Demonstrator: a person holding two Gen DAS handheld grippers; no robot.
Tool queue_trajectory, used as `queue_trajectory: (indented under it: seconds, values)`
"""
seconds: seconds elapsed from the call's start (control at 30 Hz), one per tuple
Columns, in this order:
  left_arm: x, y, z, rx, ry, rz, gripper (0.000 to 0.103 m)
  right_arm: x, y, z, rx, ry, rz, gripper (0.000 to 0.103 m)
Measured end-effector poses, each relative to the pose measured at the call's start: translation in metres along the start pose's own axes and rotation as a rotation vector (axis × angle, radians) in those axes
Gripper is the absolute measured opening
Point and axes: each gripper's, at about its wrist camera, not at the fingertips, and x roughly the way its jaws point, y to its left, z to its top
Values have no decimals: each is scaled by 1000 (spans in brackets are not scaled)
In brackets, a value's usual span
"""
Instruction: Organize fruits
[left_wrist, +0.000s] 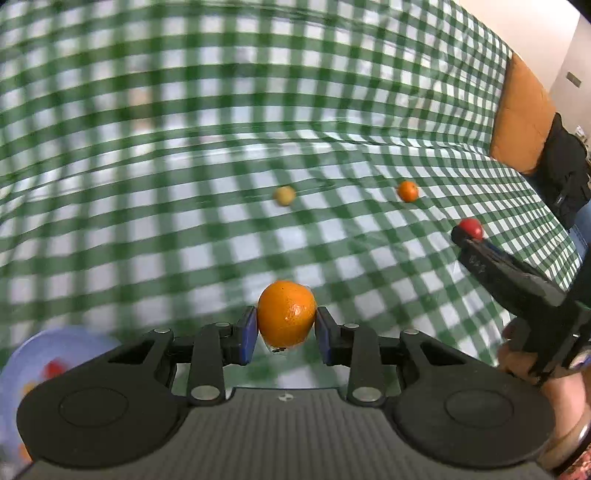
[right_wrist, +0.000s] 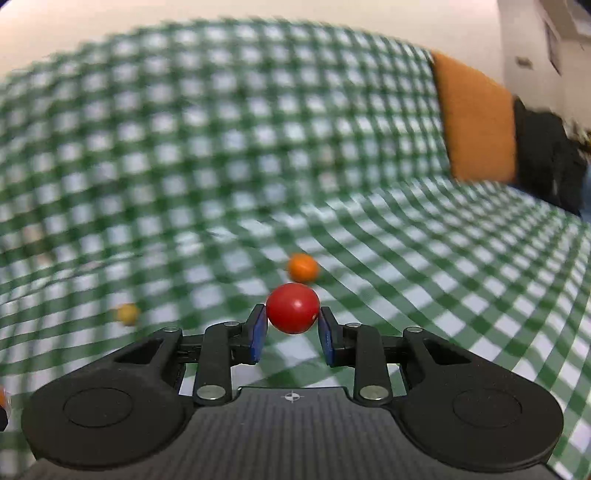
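My left gripper (left_wrist: 286, 325) is shut on an orange (left_wrist: 286, 313) and holds it above the green checked cloth. My right gripper (right_wrist: 292, 323) is shut on a red tomato (right_wrist: 293, 308); it also shows in the left wrist view at the right with the tomato (left_wrist: 471, 228) at its tip. A small orange fruit (left_wrist: 407, 191) and a yellowish round fruit (left_wrist: 284, 195) lie on the cloth ahead. In the right wrist view the small orange fruit (right_wrist: 303, 267) lies just beyond the tomato and the yellowish fruit (right_wrist: 128, 313) lies to the left.
A pale blue plate (left_wrist: 70, 341) holding red and orange pieces sits at the lower left of the left wrist view. An orange cushion (right_wrist: 476, 129) and a dark bag (right_wrist: 546, 155) stand at the far right. The green checked cloth (right_wrist: 424, 295) covers the surface.
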Motion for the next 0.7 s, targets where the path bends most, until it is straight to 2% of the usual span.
queue_trajectory:
  seconds: [0.27,0.47,0.7]
  values:
    - [-118,42,-52,-52,-82,82,37,-130,44,-7,-36,36,173,31]
    - [-193,67,-88,-96,-129,93,37,-224,76,-9,-83,61,266,31]
    - [-267,90,-126,-143,-167,135,37,-307,105,-17,-119,53,430,31]
